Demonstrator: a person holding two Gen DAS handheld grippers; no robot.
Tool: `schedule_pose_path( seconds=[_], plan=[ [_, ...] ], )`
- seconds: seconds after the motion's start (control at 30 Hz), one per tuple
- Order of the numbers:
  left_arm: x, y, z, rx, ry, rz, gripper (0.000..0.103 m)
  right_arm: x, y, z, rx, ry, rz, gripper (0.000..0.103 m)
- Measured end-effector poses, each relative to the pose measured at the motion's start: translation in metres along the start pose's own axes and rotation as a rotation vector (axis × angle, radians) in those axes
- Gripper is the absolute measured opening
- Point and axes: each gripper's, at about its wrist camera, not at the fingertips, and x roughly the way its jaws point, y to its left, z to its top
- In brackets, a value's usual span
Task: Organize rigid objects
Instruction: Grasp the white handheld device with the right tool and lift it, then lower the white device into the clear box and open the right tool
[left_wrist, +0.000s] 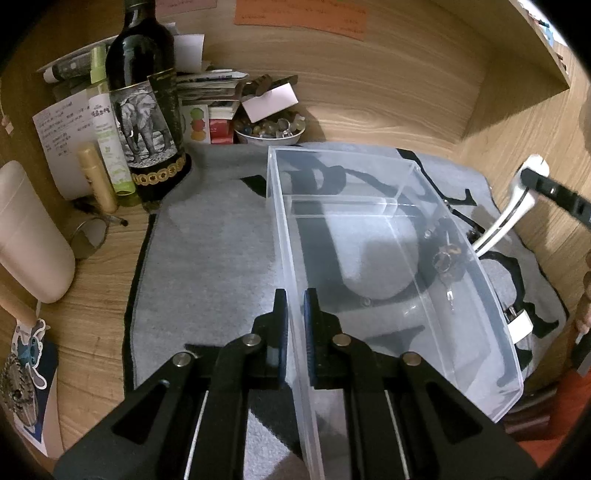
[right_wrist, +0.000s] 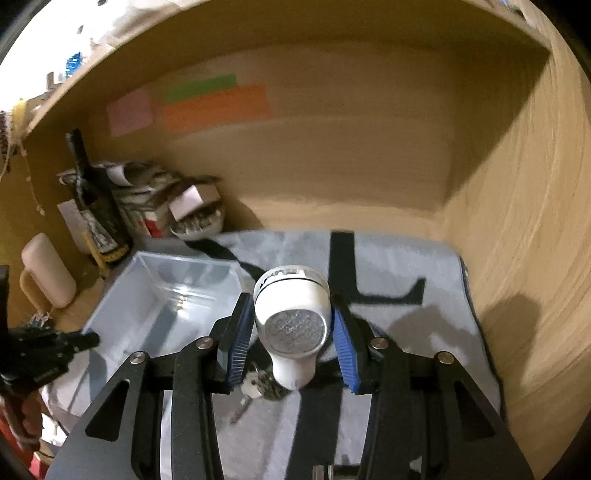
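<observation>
**A:** Clear plastic bin (left_wrist: 402, 258) on the grey mat (left_wrist: 207, 266), left gripper (left_wrist: 294, 314) clenched on its near wall. Only that cam shows the elephant bottle (left_wrist: 142, 99).

**B:** Right cam: right gripper (right_wrist: 291, 325) grasping the white lint shaver (right_wrist: 293, 317), round mesh face, raised above the keys (right_wrist: 258, 384).

There were two grippers: the left gripper (left_wrist: 294, 306), its jaws pinched on the near wall of the one clear plastic bin (left_wrist: 461, 258), and the right gripper (right_wrist: 291, 325), which clasped the one white shaver (right_wrist: 293, 314). One bunch of keys (right_wrist: 258, 384) lay just below and behind the right gripper's fingers. Beyond the left gripper and to its left stood one dark bottle (left_wrist: 144, 92), one bowl of beads (left_wrist: 269, 131) and one grey cloth (left_wrist: 207, 251) under the bin.
</observation>
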Motion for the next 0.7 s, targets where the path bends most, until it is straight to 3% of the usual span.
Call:
schedule_pose_path(
  seconds=[0.43,0.7],
  plan=[
    [-0.002,0.002,-0.002,-0.005,-0.008,-0.014,0.009,-0.03,0.046,0.03,-0.087,-0.138,0.132,0.038],
    [-0.002,0.0,-0.003,-0.004,-0.009,-0.016,0.009,-0.003,0.079,0.022,-0.148,-0.059,0.227,0.038]
  ],
)
